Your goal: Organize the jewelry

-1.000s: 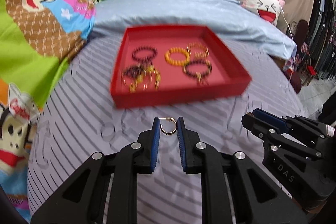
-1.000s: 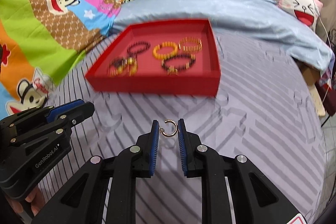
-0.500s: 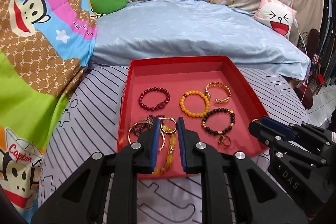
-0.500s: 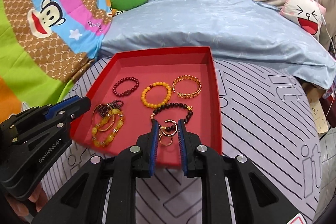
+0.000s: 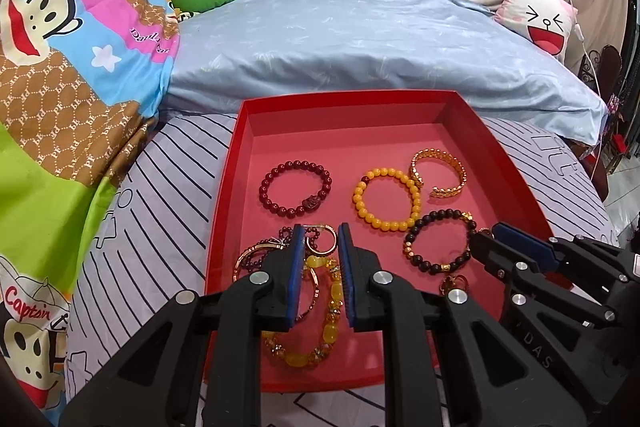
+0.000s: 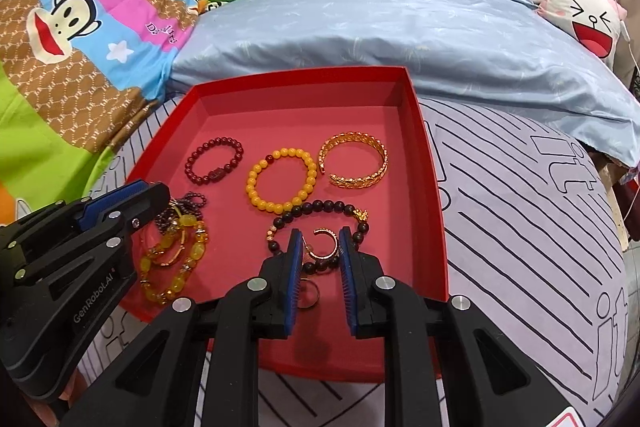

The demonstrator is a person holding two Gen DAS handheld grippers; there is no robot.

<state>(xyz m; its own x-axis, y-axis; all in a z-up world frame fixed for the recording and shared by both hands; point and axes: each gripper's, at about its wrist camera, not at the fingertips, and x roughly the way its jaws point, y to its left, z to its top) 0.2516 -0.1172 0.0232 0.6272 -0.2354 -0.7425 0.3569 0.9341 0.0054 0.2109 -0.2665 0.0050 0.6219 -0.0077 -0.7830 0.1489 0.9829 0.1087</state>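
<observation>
A red tray (image 5: 236, 163) (image 6: 430, 187) lies on the striped bed cover and holds bracelets. My left gripper (image 5: 319, 242) is shut on a gold hoop earring (image 5: 326, 241) above the tangled yellow and gold pieces (image 5: 320, 311) at the tray's front left. My right gripper (image 6: 320, 245) is shut on a second gold hoop earring (image 6: 322, 247) above the black bead bracelet (image 6: 320, 209) at the tray's front right. A dark red bracelet (image 5: 296, 189), a yellow bead bracelet (image 5: 386, 197) and a gold bangle (image 5: 440, 173) lie farther back.
A gold ring (image 6: 308, 293) lies in the tray under my right gripper. A light blue quilt (image 5: 360, 39) lies behind the tray. A cartoon monkey blanket (image 5: 60, 47) is on the left, a pink face cushion (image 5: 540, 15) at the back right.
Both grippers have moved forward from the striped cover to over the tray, each still holding its earring. The tray now fills the lower middle of both views.
</observation>
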